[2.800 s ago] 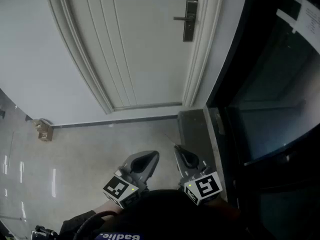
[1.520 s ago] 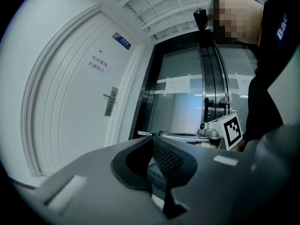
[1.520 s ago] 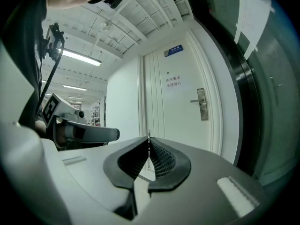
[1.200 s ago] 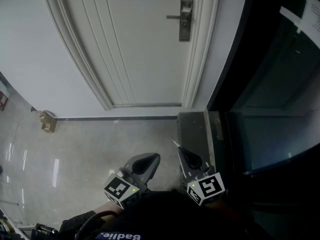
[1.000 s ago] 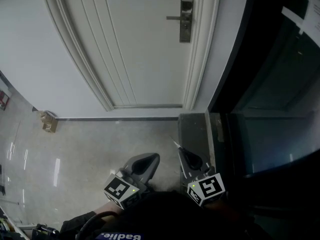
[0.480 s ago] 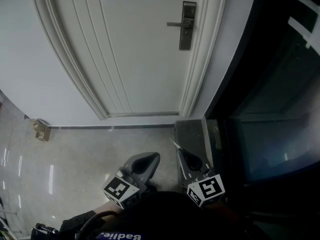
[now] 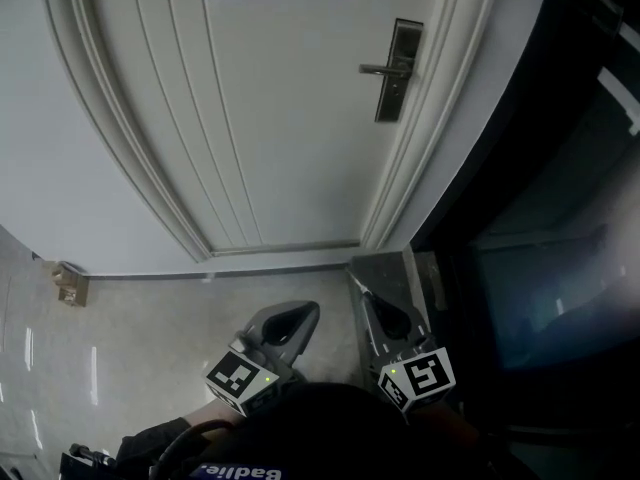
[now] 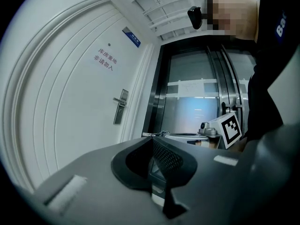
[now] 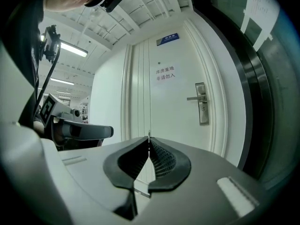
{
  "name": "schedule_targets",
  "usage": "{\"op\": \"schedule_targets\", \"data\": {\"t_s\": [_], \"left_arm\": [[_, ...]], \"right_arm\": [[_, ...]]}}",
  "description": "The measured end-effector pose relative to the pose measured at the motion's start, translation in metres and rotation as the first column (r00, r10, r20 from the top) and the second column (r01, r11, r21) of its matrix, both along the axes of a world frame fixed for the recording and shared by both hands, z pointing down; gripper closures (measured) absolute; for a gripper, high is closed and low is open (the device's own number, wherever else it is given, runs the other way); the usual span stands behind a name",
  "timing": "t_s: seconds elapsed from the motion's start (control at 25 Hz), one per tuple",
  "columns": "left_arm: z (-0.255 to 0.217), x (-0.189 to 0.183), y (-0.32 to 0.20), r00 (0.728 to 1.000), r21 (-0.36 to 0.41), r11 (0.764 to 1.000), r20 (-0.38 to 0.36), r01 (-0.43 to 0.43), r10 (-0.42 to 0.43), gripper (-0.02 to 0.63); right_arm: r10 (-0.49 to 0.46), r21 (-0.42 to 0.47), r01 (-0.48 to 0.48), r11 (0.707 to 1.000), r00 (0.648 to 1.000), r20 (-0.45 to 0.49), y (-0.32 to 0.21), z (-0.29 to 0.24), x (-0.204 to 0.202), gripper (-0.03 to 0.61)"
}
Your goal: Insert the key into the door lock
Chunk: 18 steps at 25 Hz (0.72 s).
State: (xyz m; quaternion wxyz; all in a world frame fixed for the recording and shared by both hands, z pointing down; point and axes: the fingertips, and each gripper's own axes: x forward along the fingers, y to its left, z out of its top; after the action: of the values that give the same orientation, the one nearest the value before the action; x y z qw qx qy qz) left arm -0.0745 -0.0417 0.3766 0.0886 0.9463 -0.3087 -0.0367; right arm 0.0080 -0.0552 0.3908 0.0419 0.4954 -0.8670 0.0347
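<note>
The right gripper (image 9: 149, 146) is clamping the key (image 9: 149, 136) between jaws drawn almost together, and only a thin sliver of the blade is sticking out past the pads. The left gripper (image 8: 151, 141) is riding beside it with its jaws pressed together and nothing between them. The lock (image 7: 398, 73) is sitting on the right side of the white door (image 7: 270, 118), with the handle (image 7: 378, 69) sticking out to its left. Both grippers are hanging well apart from it, low in the head view, close to the person's body.

Most of what could go wrong is likely coming from that short stub of blade. With so little showing, the pads may be meeting the lock plate before the key is seated. A tip landing off the slot could be twisting the flat key in the grip or pushing it back between the pads. The keyhole is too small to make out from here, so whether the blade is standing the right way for the slot is not yet clear. The handle is jutting out just above where the key must go, so the bulky gripper body could be knocking it. The door frame (image 7: 440, 118) and the dark glass wall (image 7: 540, 298) are crowding the right side, leaving little room for correcting
</note>
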Motion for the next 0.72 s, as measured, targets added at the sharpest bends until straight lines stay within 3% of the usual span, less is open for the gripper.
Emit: {"op": "schedule_targets", "data": {"t_s": [0.36, 0.72], "left_arm": [[0.006, -0.031, -0.039, 0.999, -0.051, 0.998, -0.02, -0.037, 0.036, 0.594], [0.007, -0.016, -0.09, 1.0, -0.033, 0.999, 0.004, 0.01, -0.01, 0.594]], "right_arm": [[0.069, -0.012, -0.07, 0.997, 0.997, -0.033, -0.043, -0.008, -0.016, 0.566], [0.029, -0.007, -0.029, 1.0, 0.999, -0.024, -0.098, -0.006, 0.003, 0.566]]}}
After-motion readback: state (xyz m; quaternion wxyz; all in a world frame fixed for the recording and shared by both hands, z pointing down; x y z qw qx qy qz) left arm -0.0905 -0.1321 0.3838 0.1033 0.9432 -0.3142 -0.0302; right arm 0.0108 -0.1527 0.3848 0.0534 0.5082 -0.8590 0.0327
